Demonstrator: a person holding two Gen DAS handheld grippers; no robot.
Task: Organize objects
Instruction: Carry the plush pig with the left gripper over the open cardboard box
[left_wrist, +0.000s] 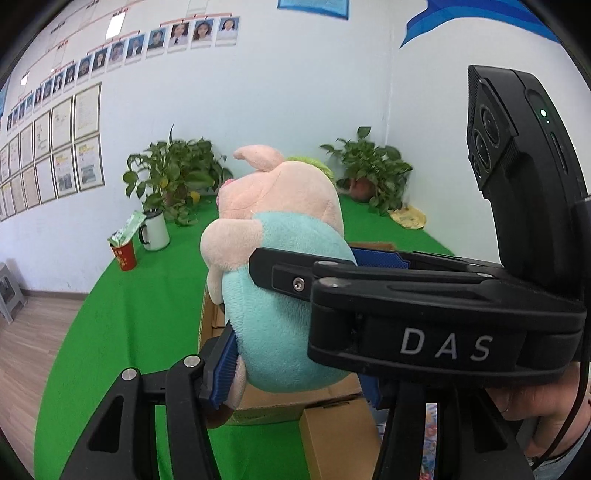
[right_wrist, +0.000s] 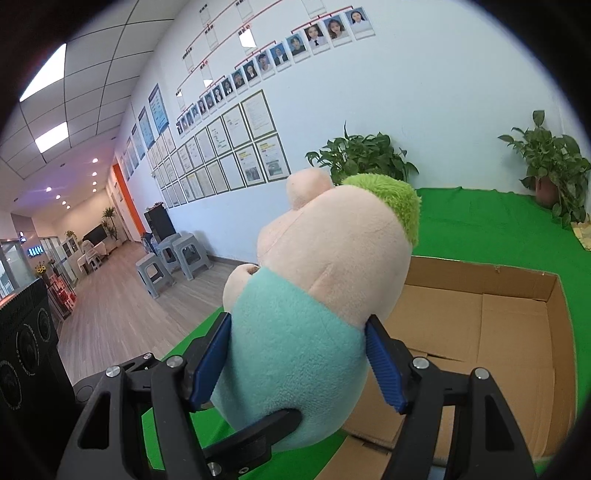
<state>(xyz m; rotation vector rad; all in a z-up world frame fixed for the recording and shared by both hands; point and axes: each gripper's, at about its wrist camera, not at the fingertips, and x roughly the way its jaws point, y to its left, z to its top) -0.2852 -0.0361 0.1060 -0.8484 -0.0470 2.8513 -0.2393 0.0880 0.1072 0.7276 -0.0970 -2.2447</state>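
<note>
A plush pig (left_wrist: 280, 314) with a pink head, teal body and green tuft hangs in the air, held from two sides. My left gripper (left_wrist: 295, 369) is shut on its teal belly with the blue pads pressing in. My right gripper (left_wrist: 317, 262) reaches in from the right and is shut on the same body higher up. In the right wrist view the plush pig (right_wrist: 295, 350) fills the gap of my right gripper (right_wrist: 297, 365), and one of the left gripper's fingers (right_wrist: 258, 428) crosses beneath it. An open cardboard box (right_wrist: 517, 332) lies under and behind the toy; its inside looks bare.
The green-covered table (left_wrist: 147, 314) ends at the left, with wooden floor and grey stools (right_wrist: 173, 258) beyond. A white mug (left_wrist: 155, 230), a red cup (left_wrist: 125, 254) with a green packet, two potted plants (left_wrist: 173, 173) (left_wrist: 373, 170) and a yellow object (left_wrist: 408, 218) stand along the back.
</note>
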